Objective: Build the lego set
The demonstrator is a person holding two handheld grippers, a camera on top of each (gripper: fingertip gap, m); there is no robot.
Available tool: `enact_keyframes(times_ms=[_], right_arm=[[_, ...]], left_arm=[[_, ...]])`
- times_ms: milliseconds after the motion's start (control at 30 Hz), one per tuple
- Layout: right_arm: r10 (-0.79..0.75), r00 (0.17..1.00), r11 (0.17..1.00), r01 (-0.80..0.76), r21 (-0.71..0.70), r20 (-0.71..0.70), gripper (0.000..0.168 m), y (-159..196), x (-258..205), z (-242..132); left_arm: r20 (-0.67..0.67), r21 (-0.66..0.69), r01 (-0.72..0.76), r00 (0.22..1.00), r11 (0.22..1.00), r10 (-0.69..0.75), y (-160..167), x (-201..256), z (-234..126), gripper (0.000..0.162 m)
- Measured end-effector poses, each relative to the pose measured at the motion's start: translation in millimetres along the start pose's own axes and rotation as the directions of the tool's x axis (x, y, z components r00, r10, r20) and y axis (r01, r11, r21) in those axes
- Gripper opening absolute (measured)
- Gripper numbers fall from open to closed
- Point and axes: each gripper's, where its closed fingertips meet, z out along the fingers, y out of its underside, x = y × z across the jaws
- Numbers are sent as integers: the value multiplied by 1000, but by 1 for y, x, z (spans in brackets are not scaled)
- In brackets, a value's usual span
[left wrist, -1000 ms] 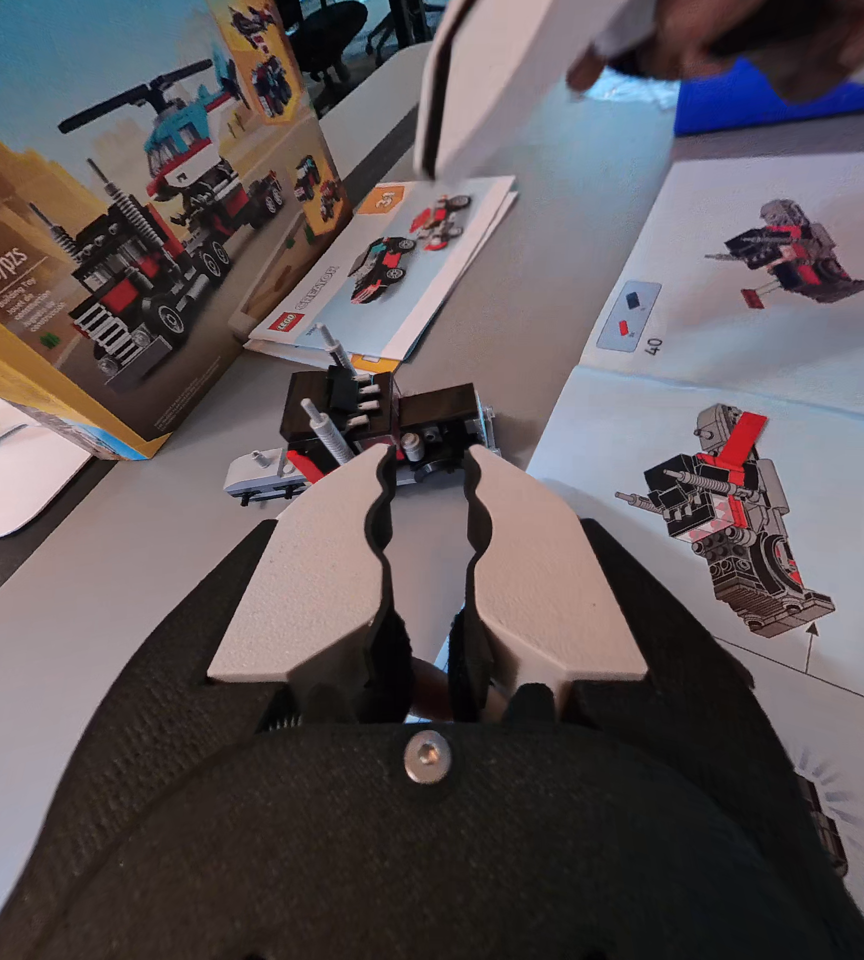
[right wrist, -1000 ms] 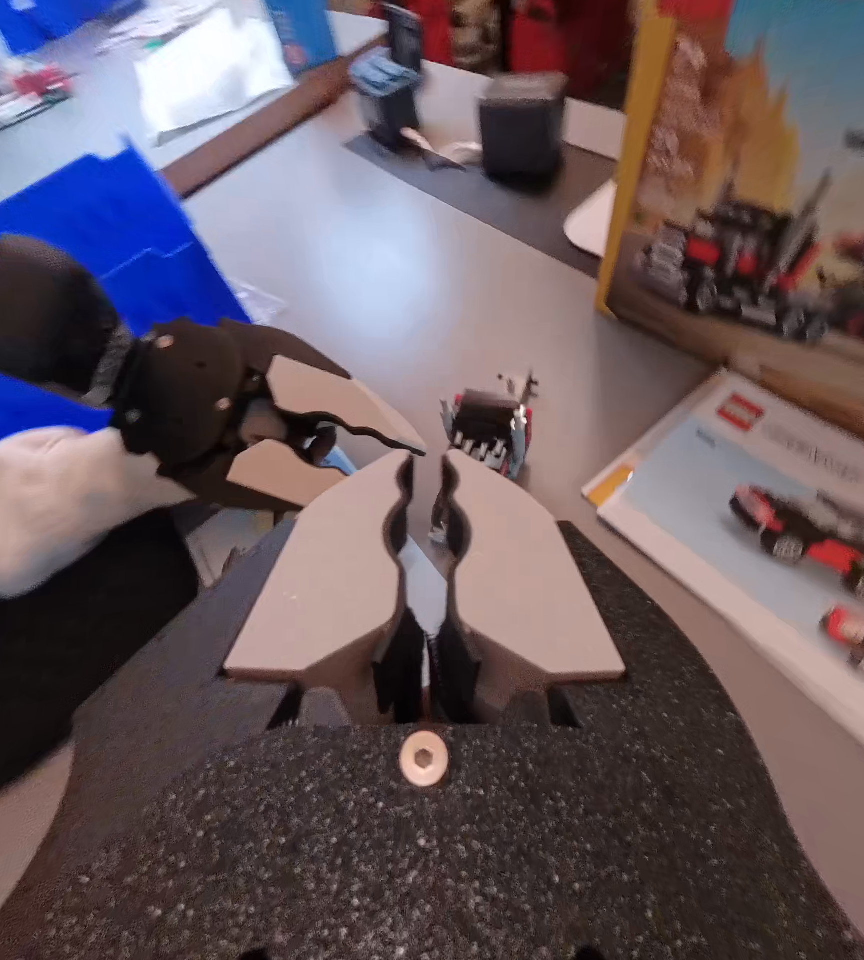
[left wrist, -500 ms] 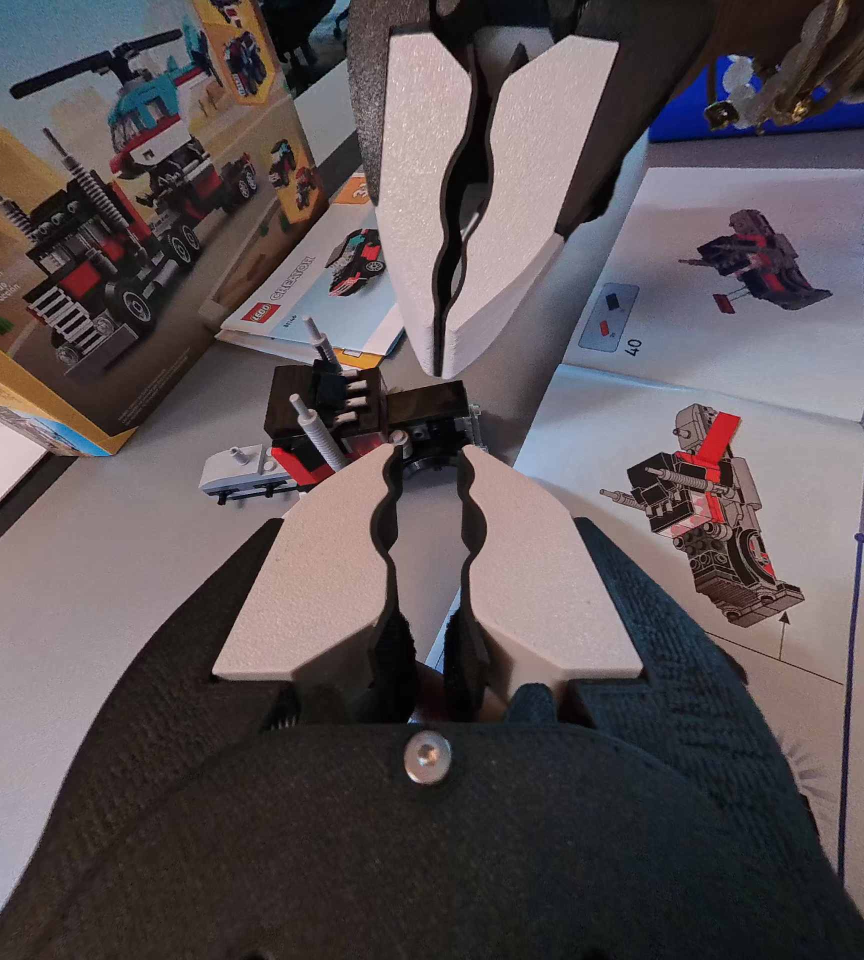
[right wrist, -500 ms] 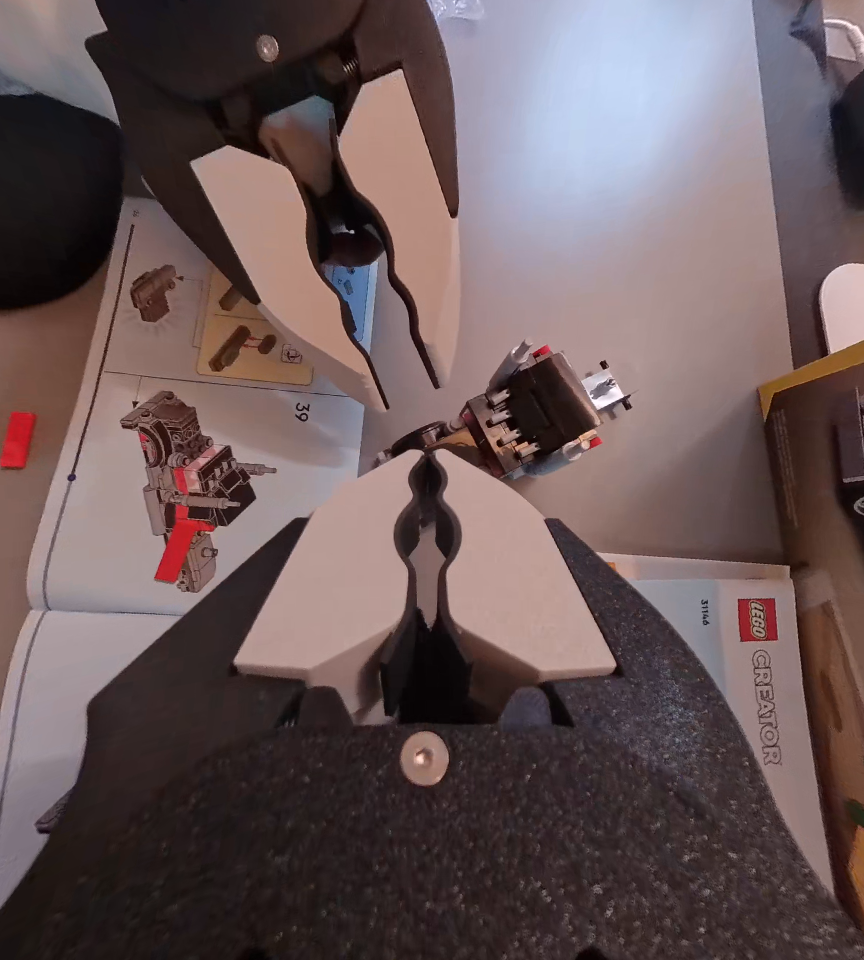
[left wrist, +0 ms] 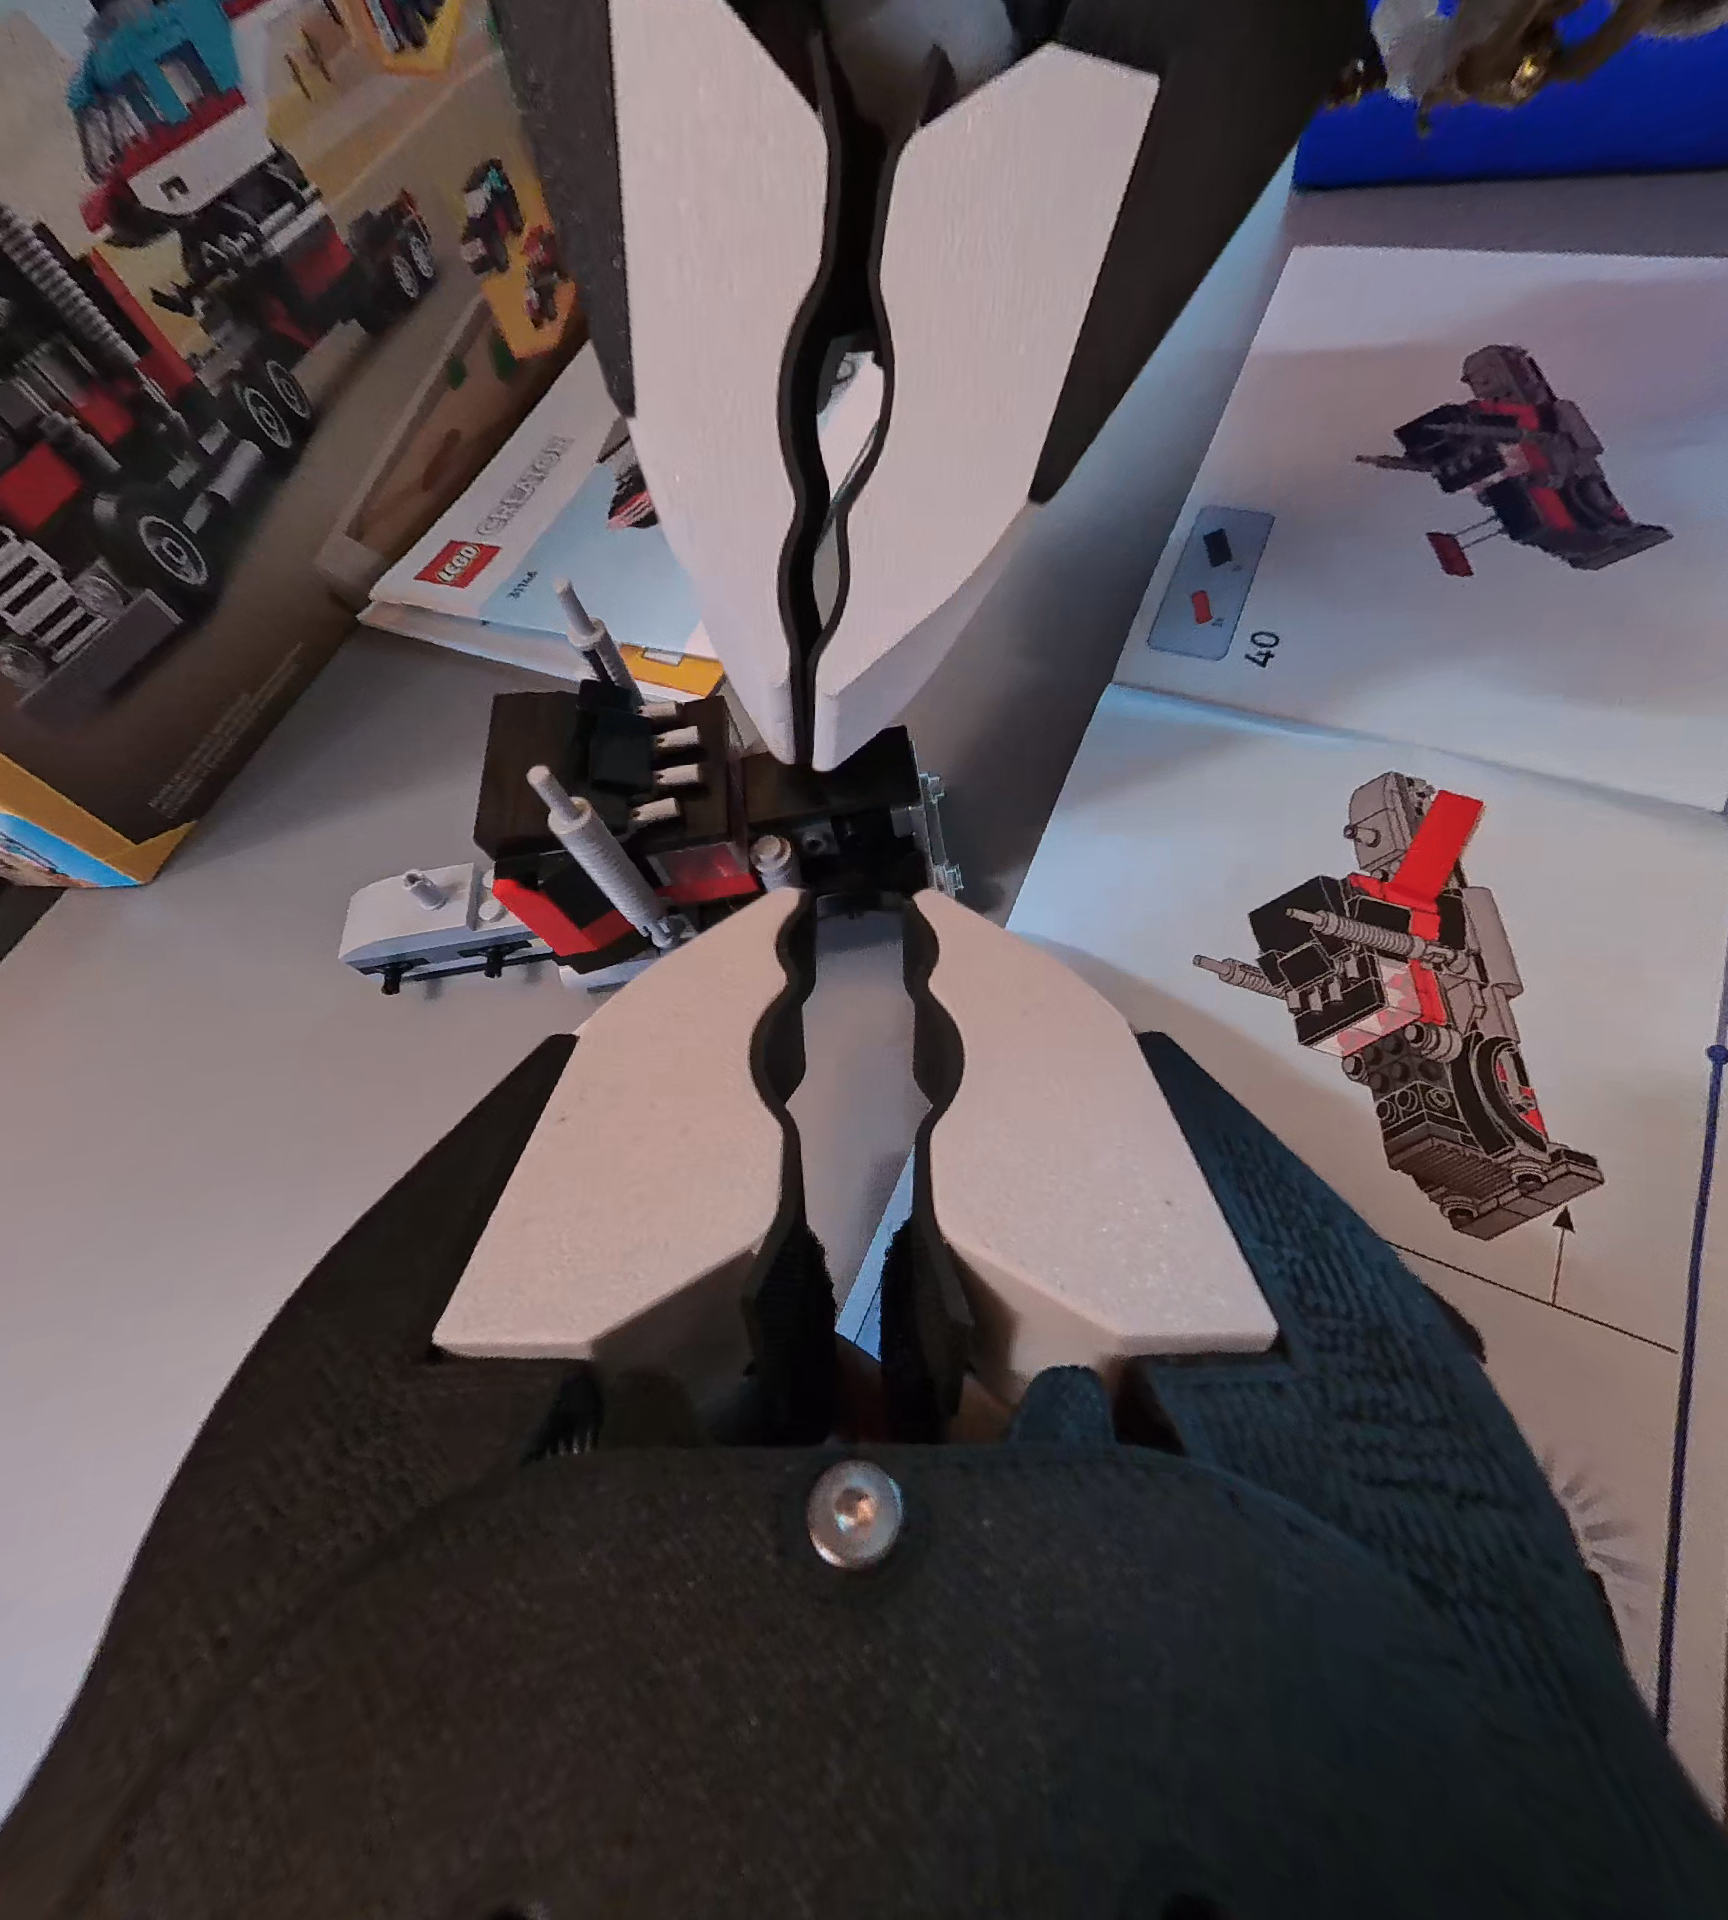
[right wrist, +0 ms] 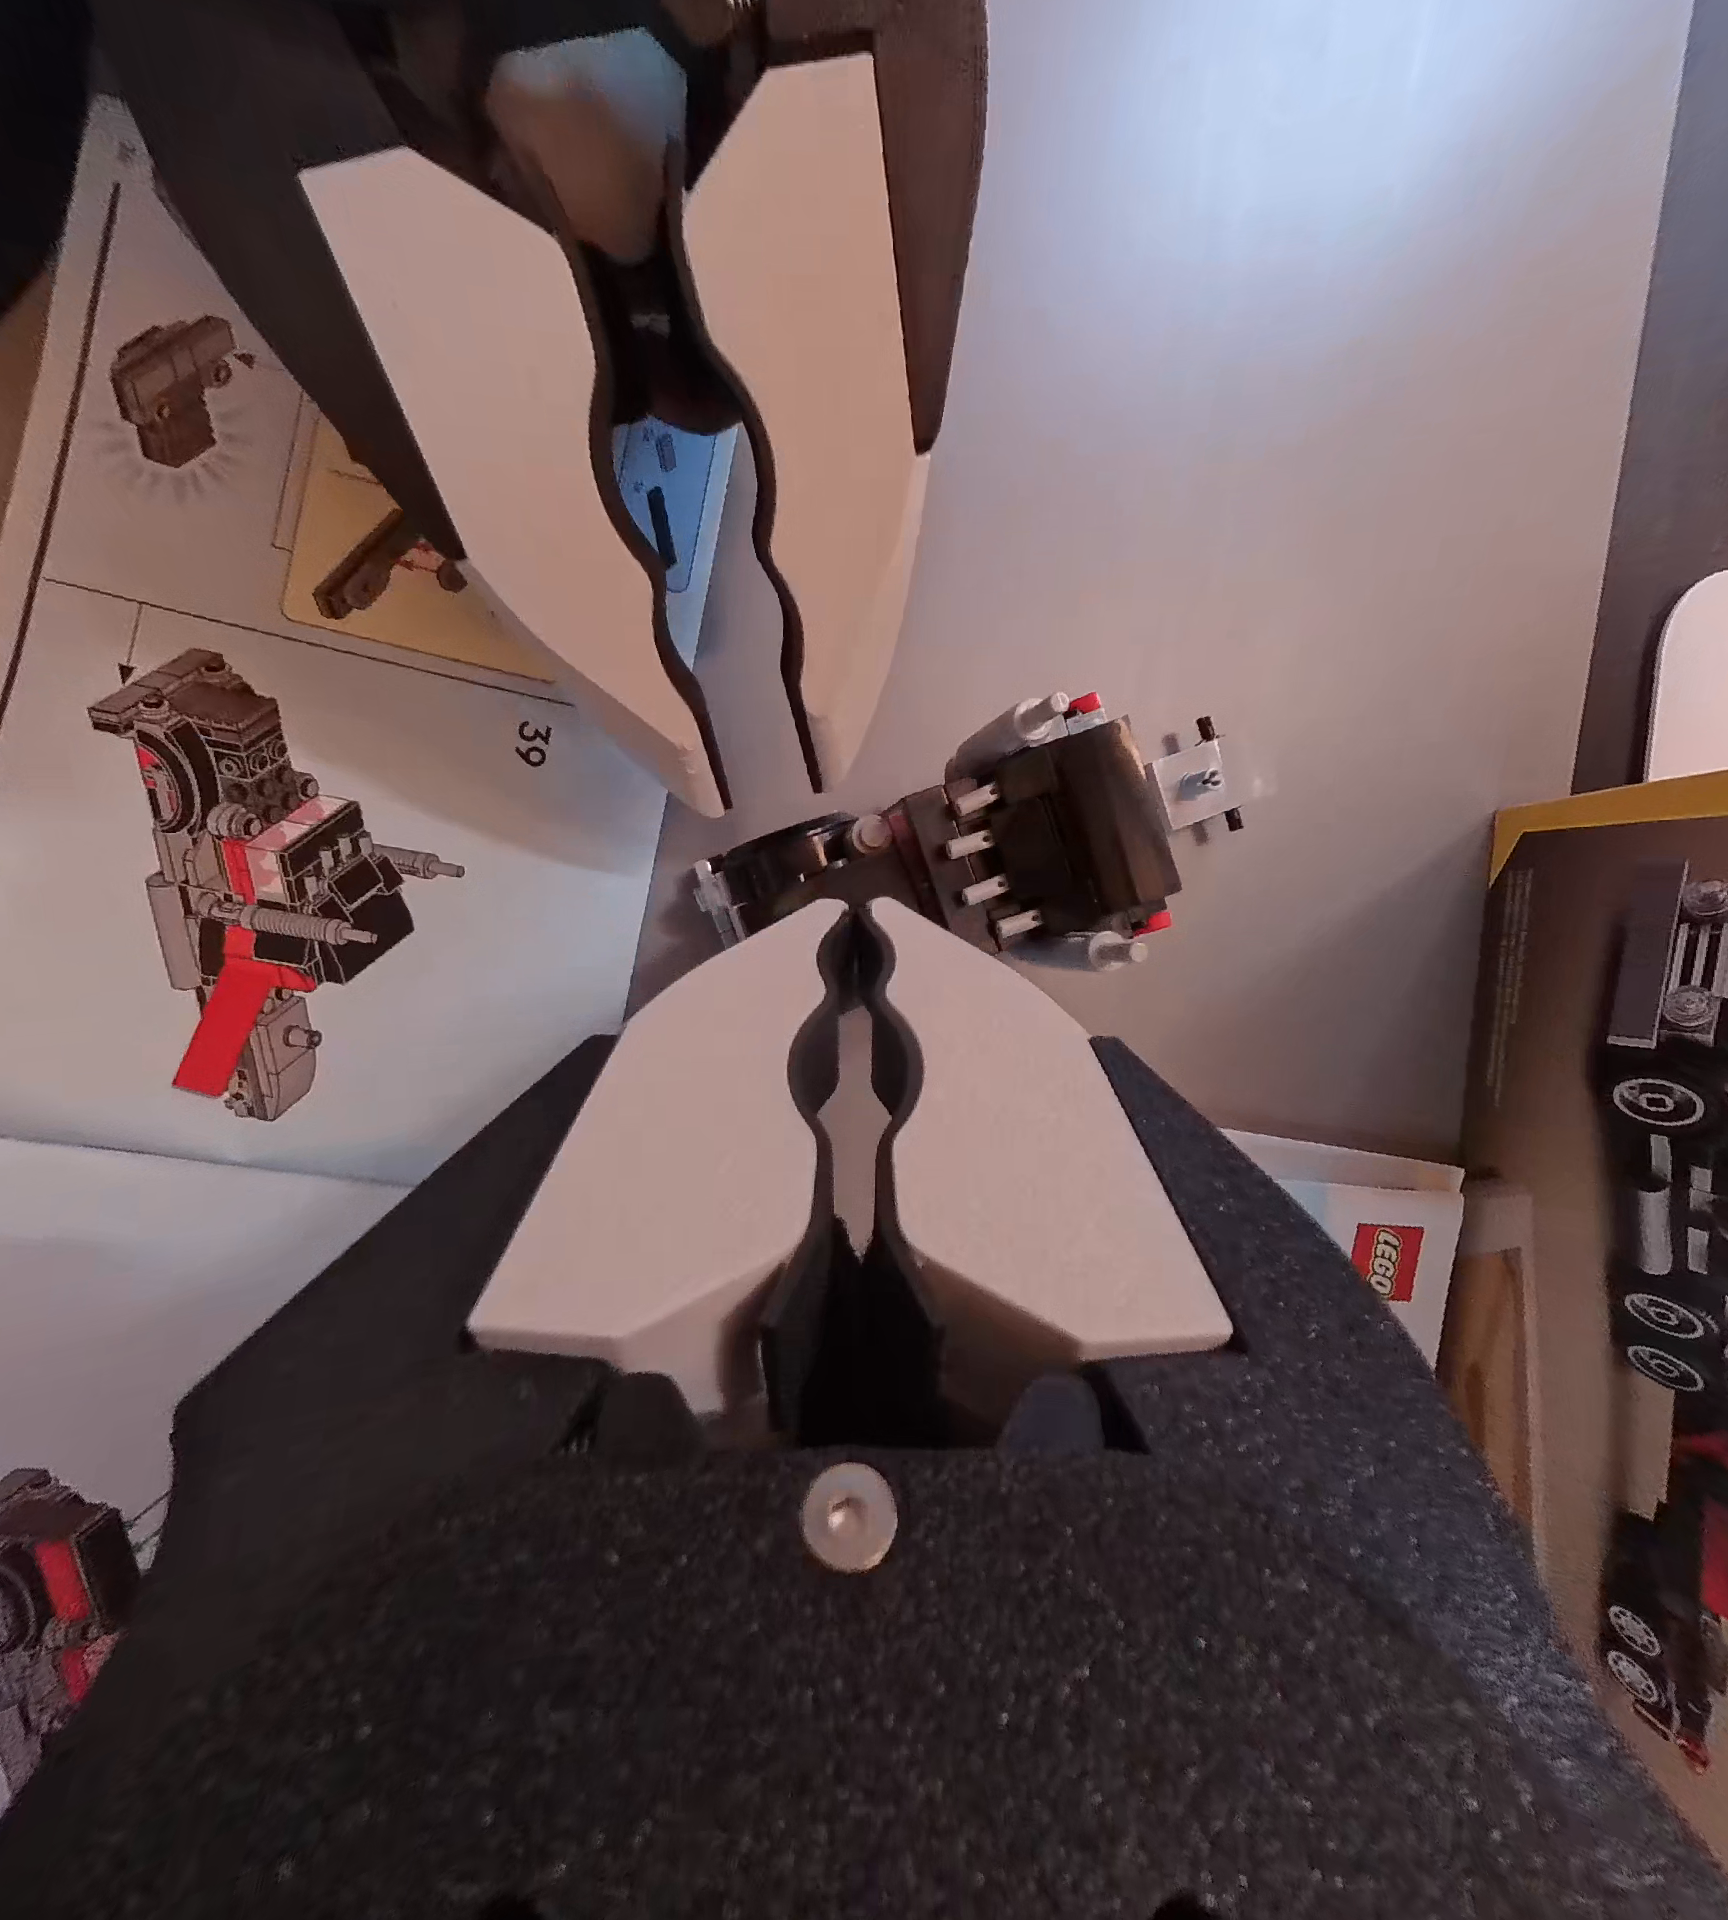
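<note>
1. A partly built truck cab (left wrist: 704,831) lies on the worktop (left wrist: 164,1091) beside the open instruction booklet (left wrist: 1462,727).
2. Right tongs (left wrist: 806,750), nearly closed, press its black top; nothing visibly held.
3. Left tongs (left wrist: 855,904), slightly parted, touch its near side, empty.
4. Much assembly is judged outstanding.

The half-built lego truck (left wrist: 704,831) (right wrist: 985,842) lies on the grey table just beside the open instruction booklet (left wrist: 1442,935) (right wrist: 216,831), its nearer end almost at the booklet's edge. It is mostly black, with red bricks low on one side, light grey ribbed stacks tilting up from the cab, short grey pegs in a row, and a pale grey plate sticking out at the end farthest from the booklet.
</note>
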Motion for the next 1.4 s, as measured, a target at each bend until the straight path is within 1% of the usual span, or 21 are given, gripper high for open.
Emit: enact_keyframes(times_ms=[267,433,700,900,1133,1400], right_arm=[[-10,1000,999,9,-31,-19,0,0,0,0],[-10,1000,998,11,-61,16,0,1,0,1],[-34,997,984,45,-171,65,0,1,-1,2],[-51,994,957,75,-280,93,0,2,-2,3],[-54,991,931,95,-352,124,0,2,-2,4],[-30,989,919,83,-385,143,0,2,-3,4]], left_arm=[[1,-11,11,1000,1000,-11,1,-1,1,16],[2,-11,20,1000,1000,-20,1,-2,1,16],[-1,24,49,999,998,-49,-2,-5,-2,10],[-3,27,51,999,998,-51,-3,-4,-3,7],[-14,98,120,993,988,-120,-9,-11,-10,6],[-1,100,139,990,985,-140,-9,-14,-11,4]])
